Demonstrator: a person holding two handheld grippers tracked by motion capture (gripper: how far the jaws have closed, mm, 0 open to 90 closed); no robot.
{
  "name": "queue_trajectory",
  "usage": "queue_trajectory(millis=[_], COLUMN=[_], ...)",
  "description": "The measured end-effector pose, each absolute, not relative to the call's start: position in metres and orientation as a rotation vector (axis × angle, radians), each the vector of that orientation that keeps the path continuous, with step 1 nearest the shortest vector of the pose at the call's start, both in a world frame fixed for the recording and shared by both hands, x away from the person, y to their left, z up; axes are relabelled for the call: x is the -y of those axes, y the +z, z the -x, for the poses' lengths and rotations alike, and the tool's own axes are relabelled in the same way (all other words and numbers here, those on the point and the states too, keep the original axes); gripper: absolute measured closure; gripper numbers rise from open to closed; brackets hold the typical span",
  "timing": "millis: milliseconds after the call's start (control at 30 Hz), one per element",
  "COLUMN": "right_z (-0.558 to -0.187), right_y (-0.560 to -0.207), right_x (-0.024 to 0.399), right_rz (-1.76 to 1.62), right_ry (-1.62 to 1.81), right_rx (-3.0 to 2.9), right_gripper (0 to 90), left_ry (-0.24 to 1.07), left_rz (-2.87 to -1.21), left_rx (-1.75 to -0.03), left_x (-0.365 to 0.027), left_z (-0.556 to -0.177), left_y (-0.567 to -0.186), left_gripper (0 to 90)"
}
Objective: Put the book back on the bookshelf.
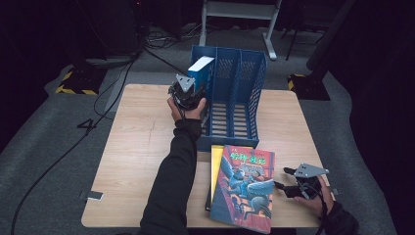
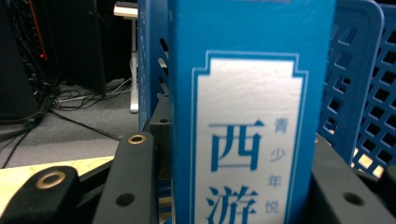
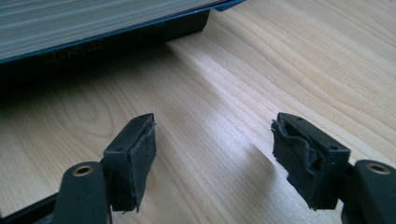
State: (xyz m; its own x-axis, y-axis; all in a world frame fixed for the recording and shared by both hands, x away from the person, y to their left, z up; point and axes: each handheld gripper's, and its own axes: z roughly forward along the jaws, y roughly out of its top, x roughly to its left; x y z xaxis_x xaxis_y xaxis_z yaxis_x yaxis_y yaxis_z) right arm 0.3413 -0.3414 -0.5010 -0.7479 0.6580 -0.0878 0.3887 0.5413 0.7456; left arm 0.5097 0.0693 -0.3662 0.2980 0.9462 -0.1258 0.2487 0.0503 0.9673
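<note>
High view: your left gripper [image 1: 188, 93] clamps the blue book [image 1: 200, 69] upright over the rack's [image 1: 254, 88] leftmost slot, right gripper [image 1: 298, 188] gaping idle.

We see the file rack [image 1: 235, 93] at the table's [image 1: 137, 161] far edge, with the upright book [image 1: 199, 68] at its leftmost compartment. In front of the rack lies a stack of books [image 1: 242, 188]; the right hand-held gripper [image 1: 288, 188] rests just right of it.

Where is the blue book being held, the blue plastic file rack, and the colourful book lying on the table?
Blue book [image 2: 247, 140], left gripper view, on its silver spine label.
Blue plastic file rack [image 1: 254, 83], high view, on its right side wall.
Colourful book [image 1: 244, 188], high view, on its front cover.
</note>
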Motion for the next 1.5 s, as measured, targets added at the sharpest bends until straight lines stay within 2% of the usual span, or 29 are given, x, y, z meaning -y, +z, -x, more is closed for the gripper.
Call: queue_trajectory(millis=[500, 1500], right_z=[-0.341, -0.342], right_y=[-0.501, -0.501], right_x=[0.340, 0.338], right_rz=[-0.853, -0.855], right_ry=[1.037, 1.038], right_rx=[-2.430, -2.430], right_gripper=[30.5, 29.9], left_ry=[0.793, 0.774], left_rz=[-1.541, -1.557], left_rx=[-1.154, -1.086], left_x=[-0.071, -0.091], left_z=[-0.495, -0.455], left_y=[-0.365, -0.387], left_gripper=[59.0, 50.0])
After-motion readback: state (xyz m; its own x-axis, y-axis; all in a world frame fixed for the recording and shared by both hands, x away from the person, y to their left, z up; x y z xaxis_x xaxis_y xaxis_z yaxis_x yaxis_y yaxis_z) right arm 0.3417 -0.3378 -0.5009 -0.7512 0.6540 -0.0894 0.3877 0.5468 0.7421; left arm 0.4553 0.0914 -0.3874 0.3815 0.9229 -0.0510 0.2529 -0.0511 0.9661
